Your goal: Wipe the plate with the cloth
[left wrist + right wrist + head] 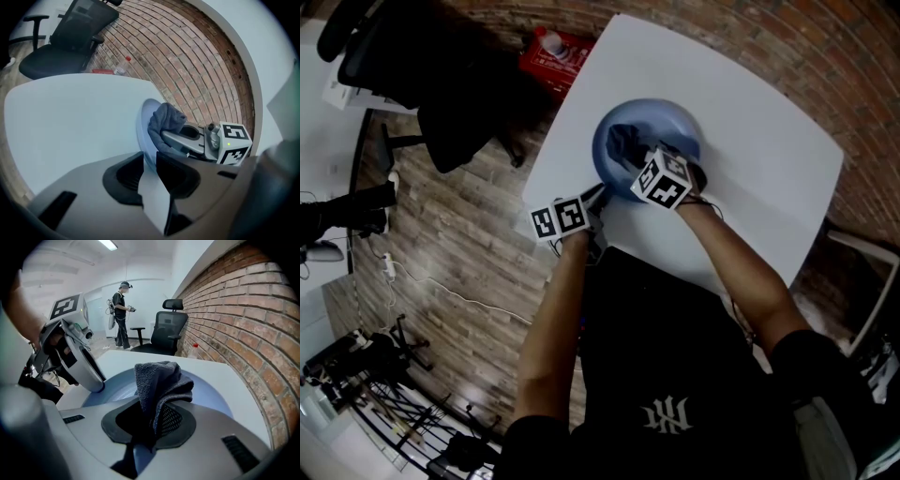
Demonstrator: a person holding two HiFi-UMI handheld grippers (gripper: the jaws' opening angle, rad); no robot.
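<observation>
A blue plate (675, 122) lies on the white table (759, 159), near its left edge. In the head view a dark grey cloth (624, 144) rests bunched on the plate. My right gripper (636, 161) is over the plate, shut on the cloth (161, 380); blue plate (213, 392) shows beneath it. My left gripper (596, 196) is at the plate's near left edge. In the left gripper view its jaws (149, 164) are shut on the plate's rim (142, 133), seen edge-on, with the cloth (166, 121) and right gripper (199, 140) just beyond.
A black office chair (441, 84) stands left of the table on the wooden floor. A red pack with a bottle (553, 52) lies by the table's far corner. A brick wall (834, 56) runs behind. A person (123, 312) stands far off.
</observation>
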